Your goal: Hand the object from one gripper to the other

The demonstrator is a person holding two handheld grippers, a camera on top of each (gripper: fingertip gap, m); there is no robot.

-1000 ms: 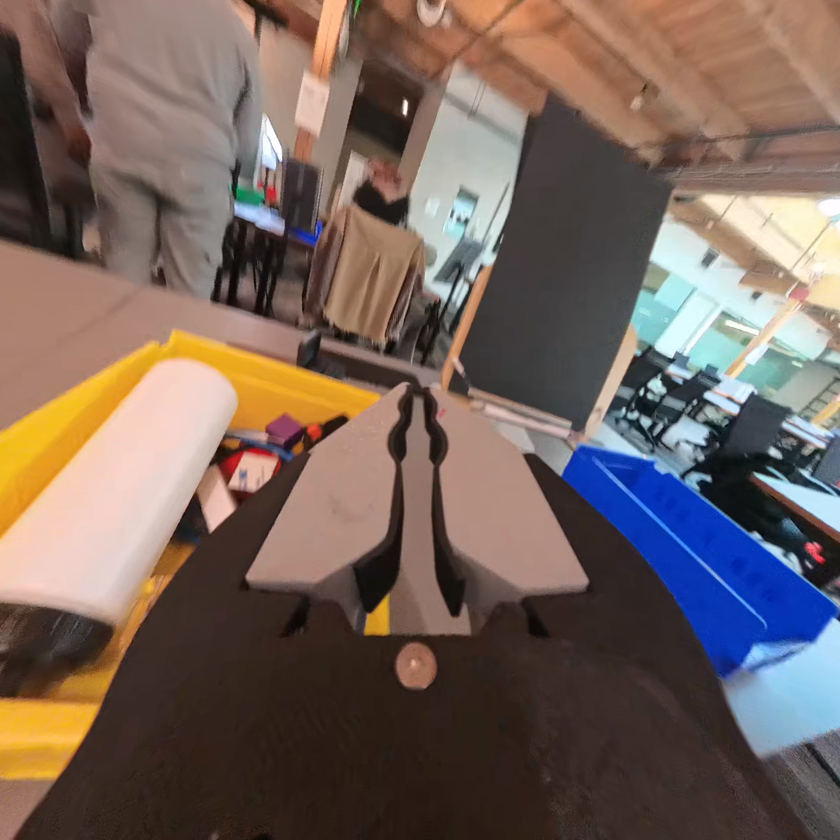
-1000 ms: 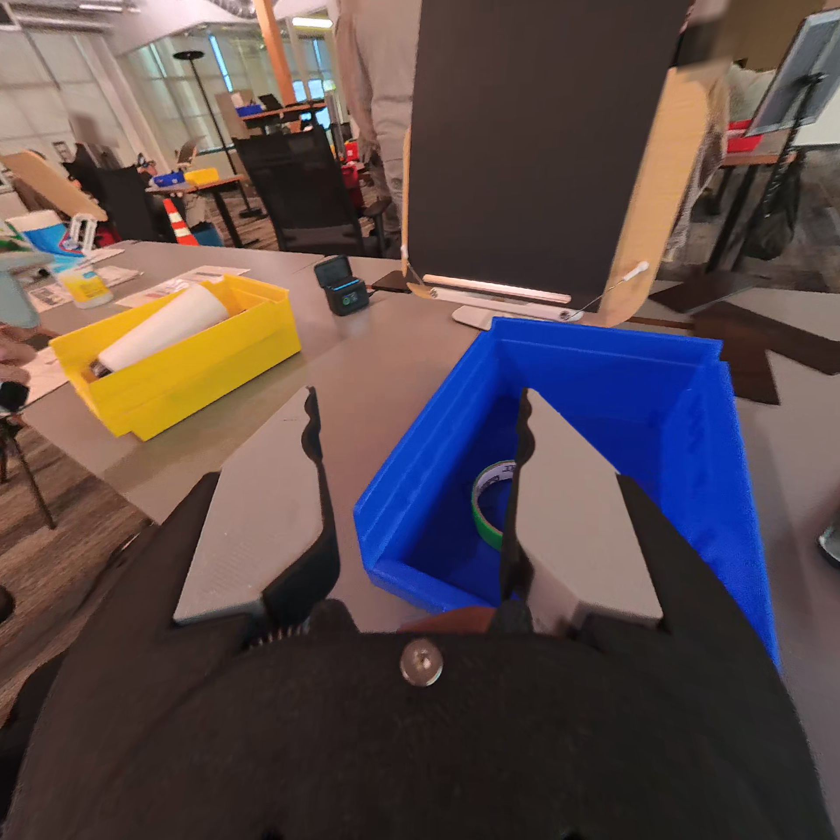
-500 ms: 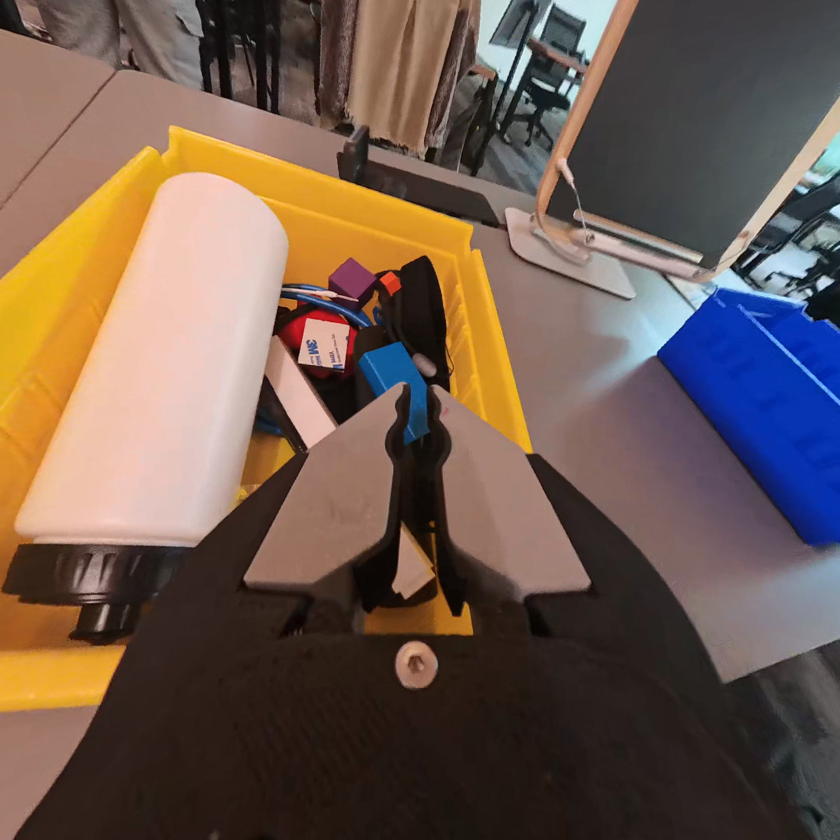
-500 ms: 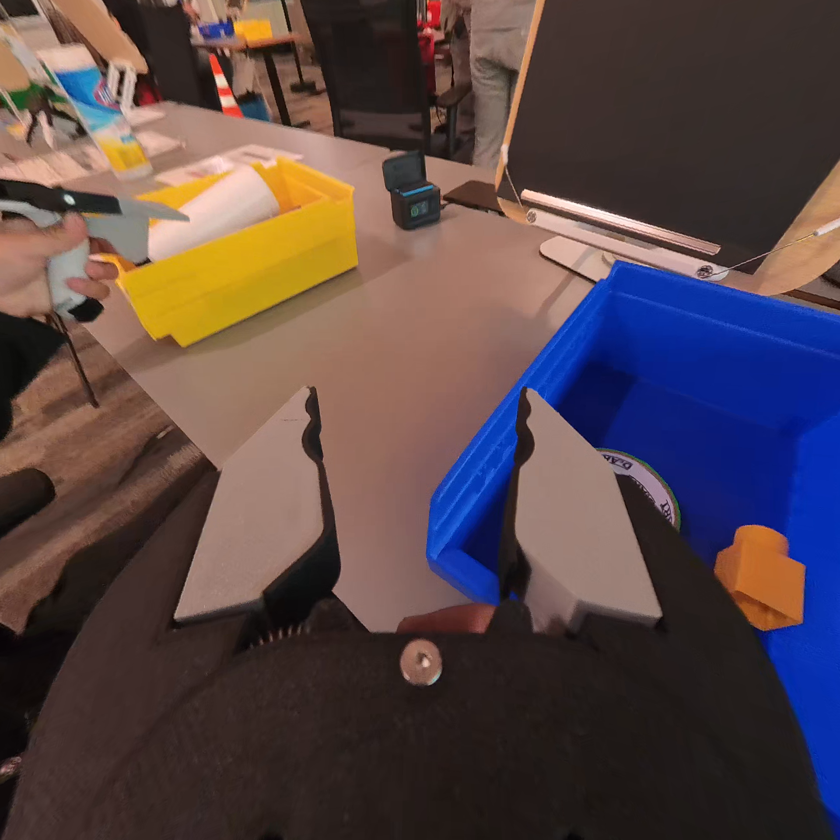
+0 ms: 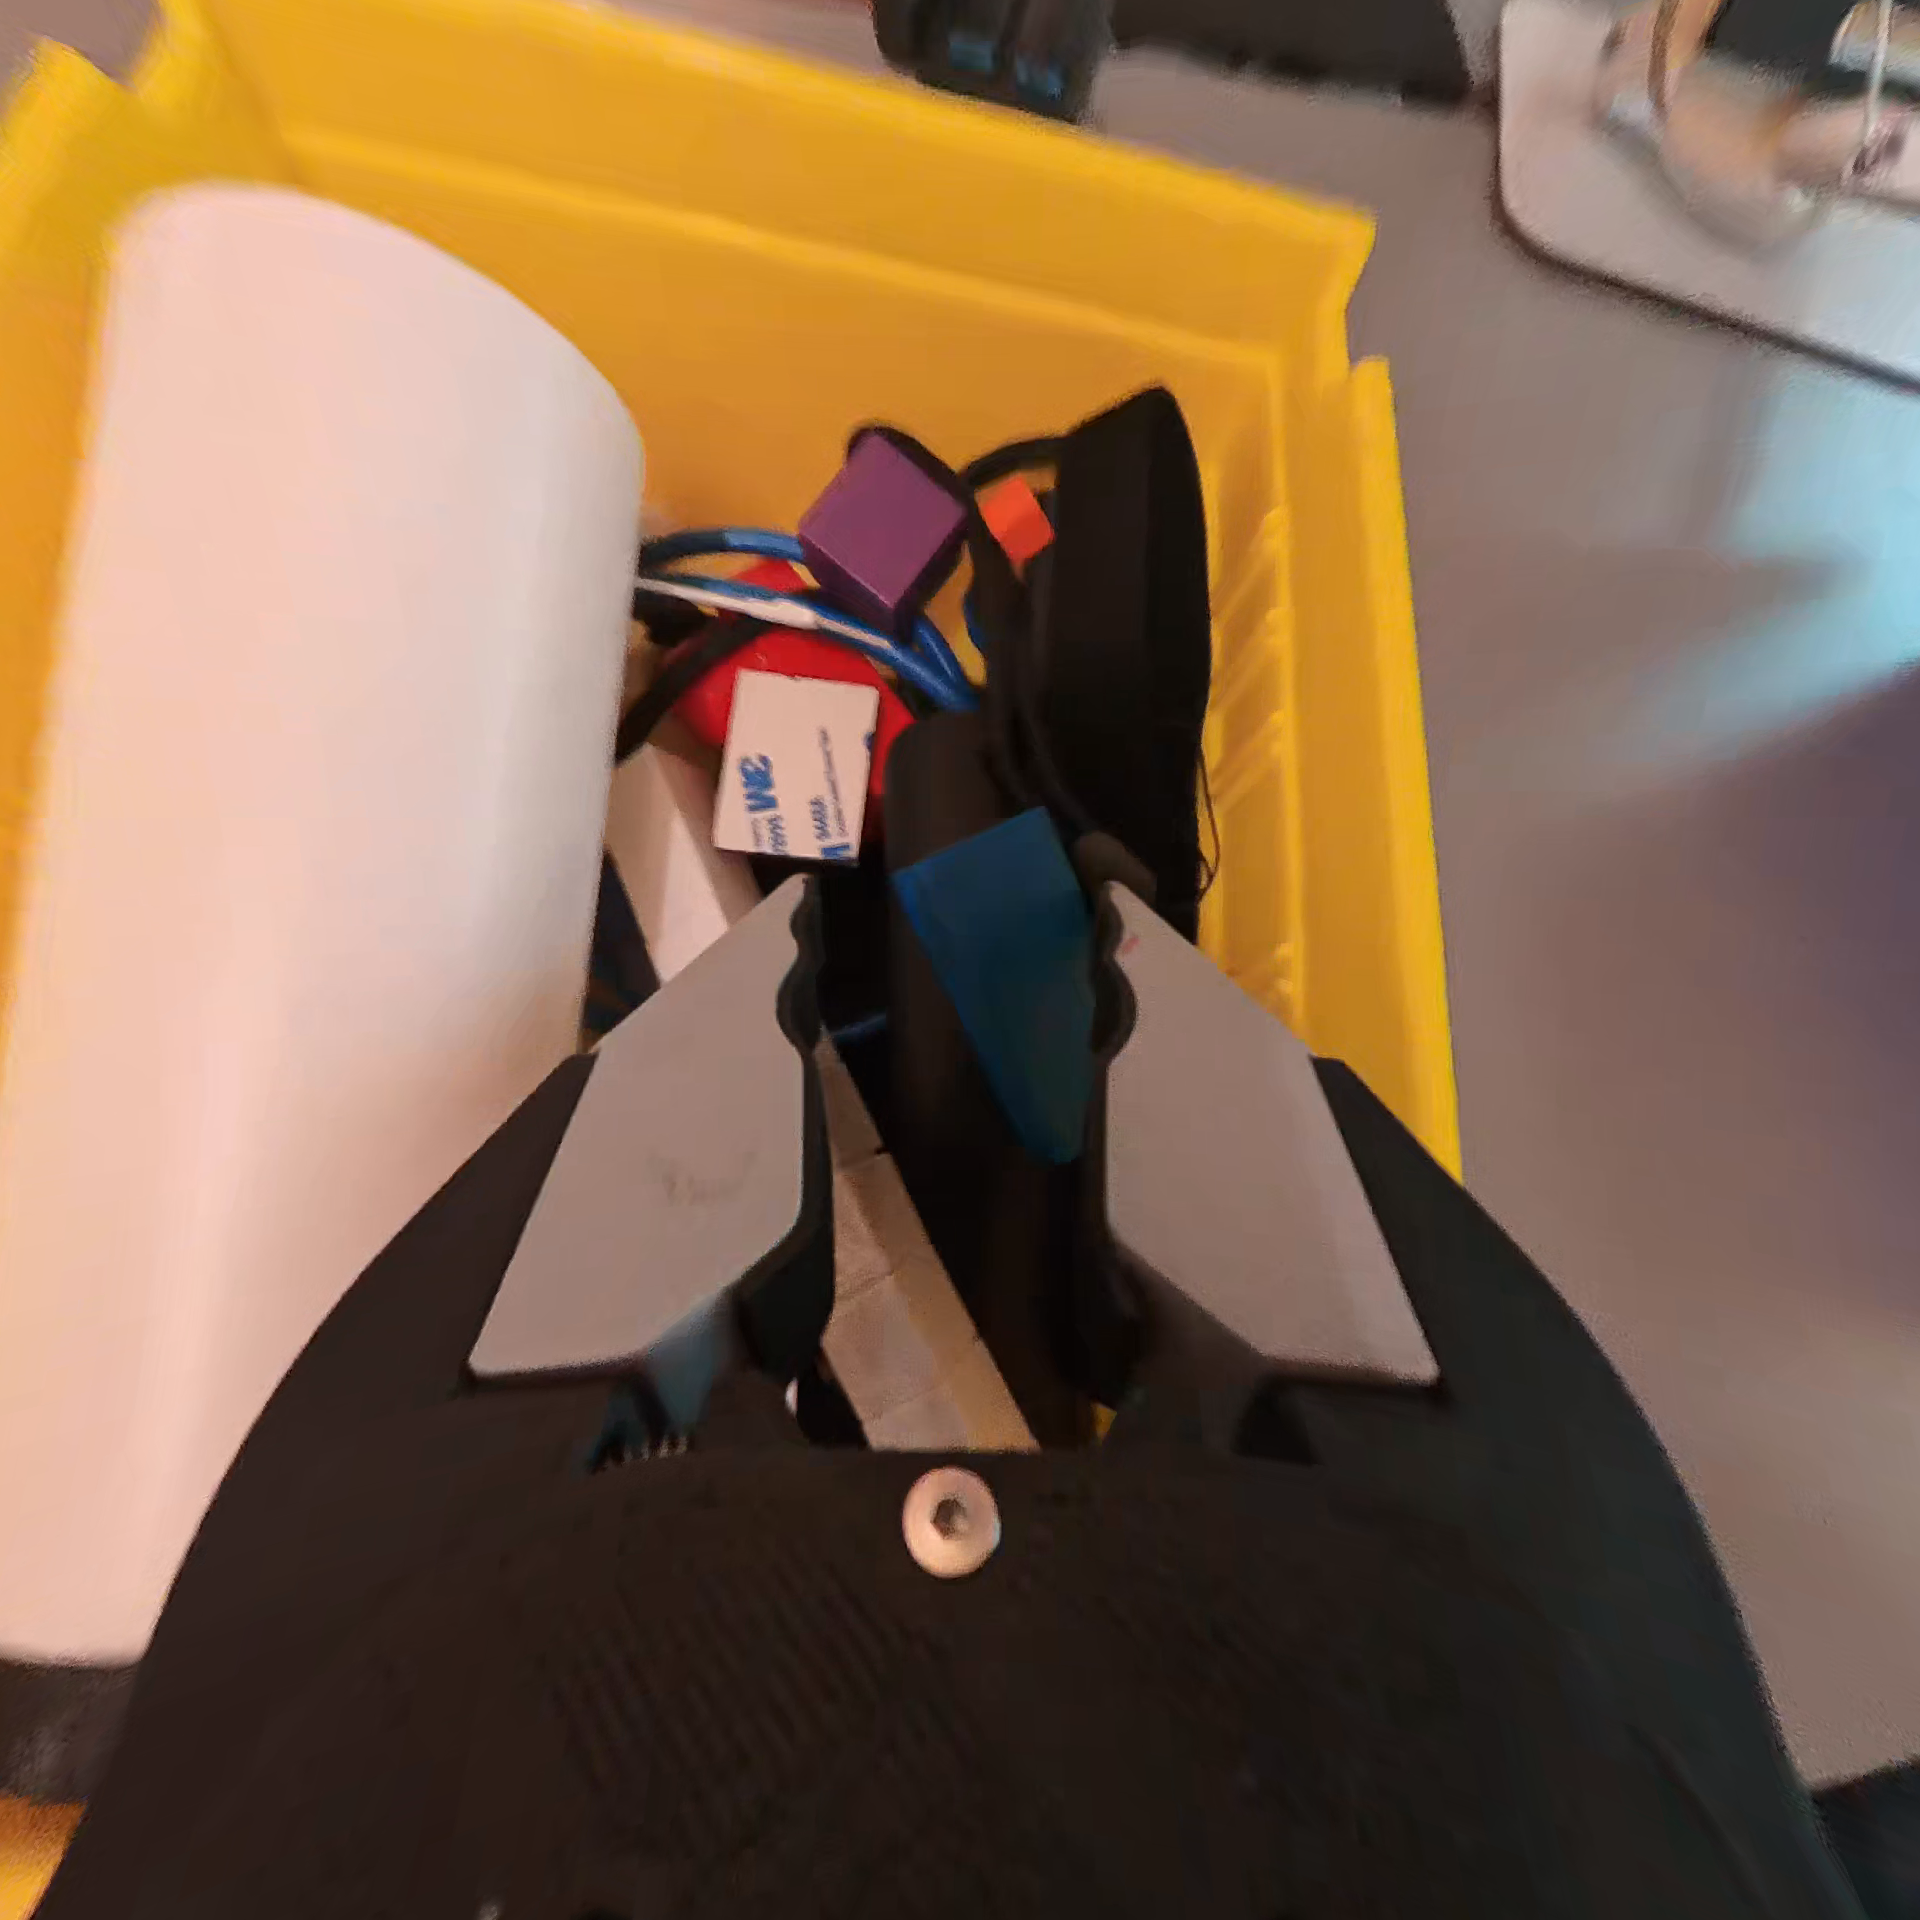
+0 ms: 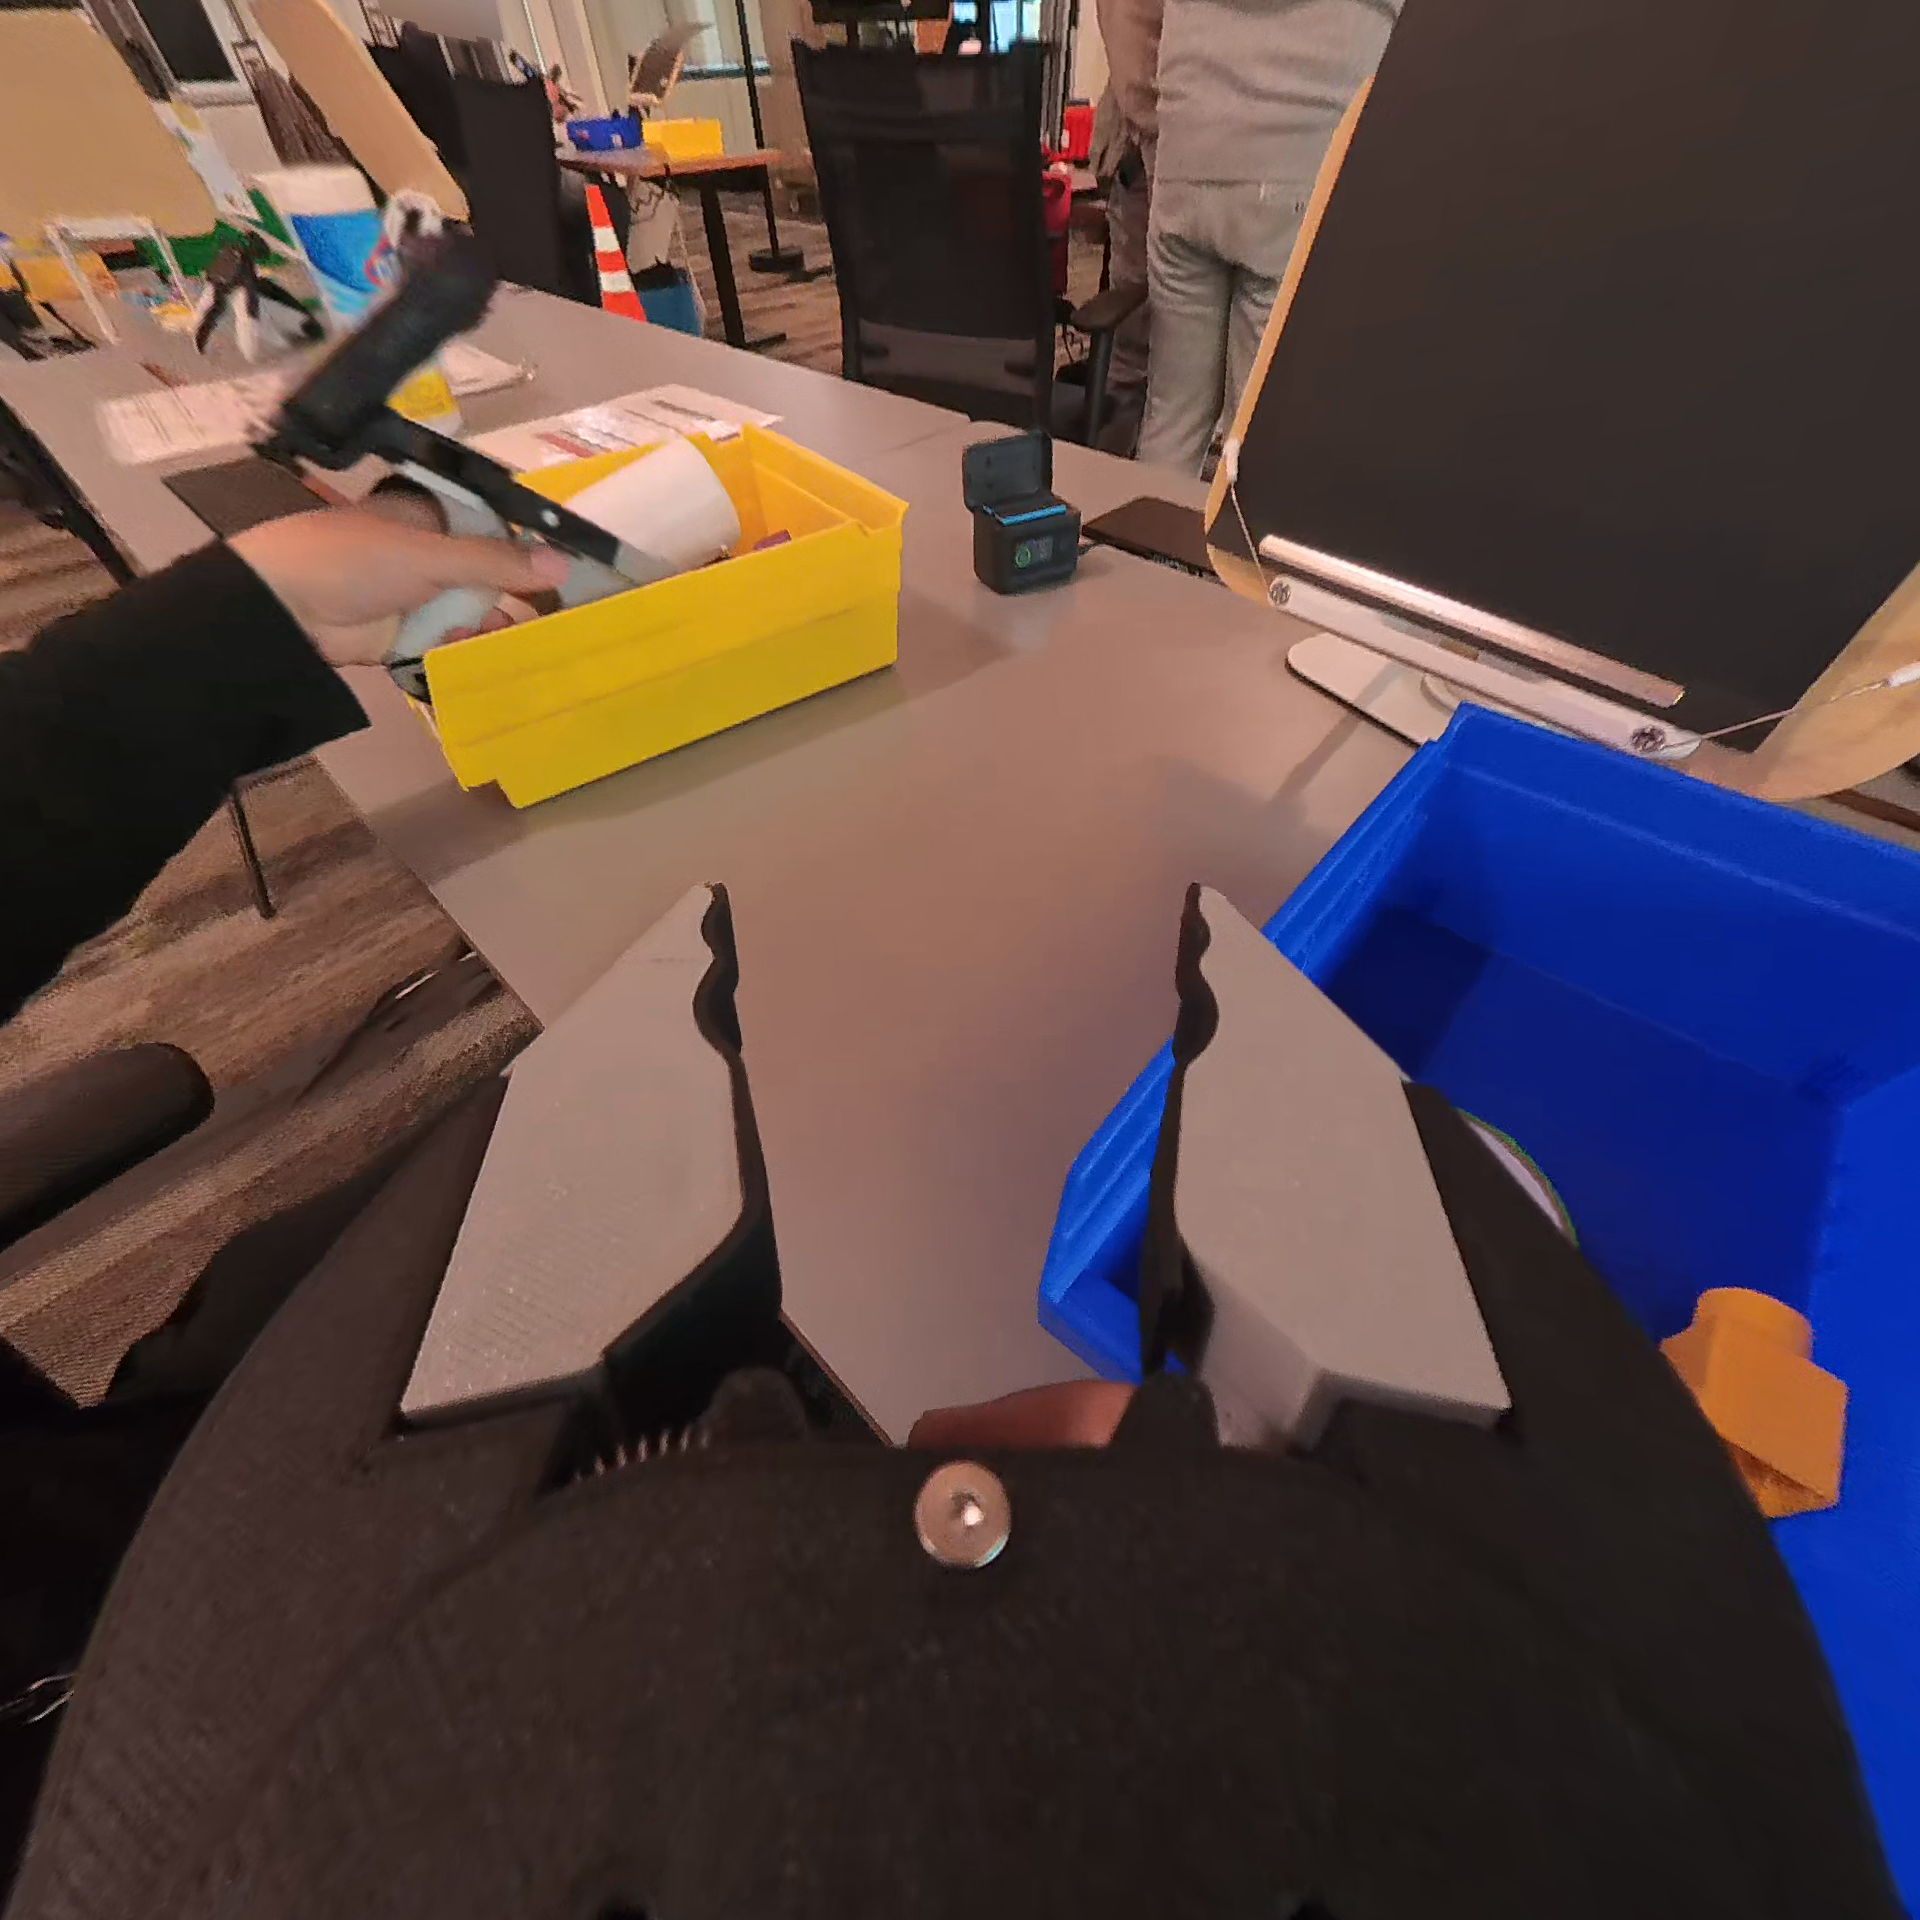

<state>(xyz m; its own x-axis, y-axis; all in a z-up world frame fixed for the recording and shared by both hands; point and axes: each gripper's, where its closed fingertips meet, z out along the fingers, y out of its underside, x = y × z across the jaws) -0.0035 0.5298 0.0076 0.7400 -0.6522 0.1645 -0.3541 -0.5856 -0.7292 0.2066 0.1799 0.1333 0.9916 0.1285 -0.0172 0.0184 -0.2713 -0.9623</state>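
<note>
My left gripper [image 5: 961, 914] is open and low over the yellow bin [image 5: 935, 208], its fingers on either side of a blue block [image 5: 997, 987] that lies on black straps. It does not grip the block. In the bin also lie a big white bottle [image 5: 291, 831], a purple cube [image 5: 883, 525], a small orange piece [image 5: 1018, 525] and a red part with a white sticker [image 5: 795, 779]. My right gripper [image 6: 951, 925] is open and empty above the table, beside the blue bin [image 6: 1662, 1039]. The left gripper [image 6: 561, 540] shows there too, held by a hand at the yellow bin [image 6: 665, 665].
The blue bin holds an orange part [image 6: 1756, 1392] and a tape roll [image 6: 1527, 1174]. A dark board on a stand [image 6: 1610, 364] rises behind it. A small black case [image 6: 1018, 530] stands on the grey table [image 6: 935, 810]. A person stands behind the table. The gap from one gripper's tips to the other's is roughly 45 cm. From the left gripper's tips to the purple cube [image 5: 883, 525] is close to 7 cm. It is some 7 cm from my left tips to the small orange piece [image 5: 1018, 525]. My right tips are about 50 cm from the big white bottle [image 5: 291, 831], my left tips only 8 cm.
My left gripper has tipped down and moved into the yellow bin, and its jaws have opened around the blue block. My right gripper has drifted a little left of the blue bin, still open.
</note>
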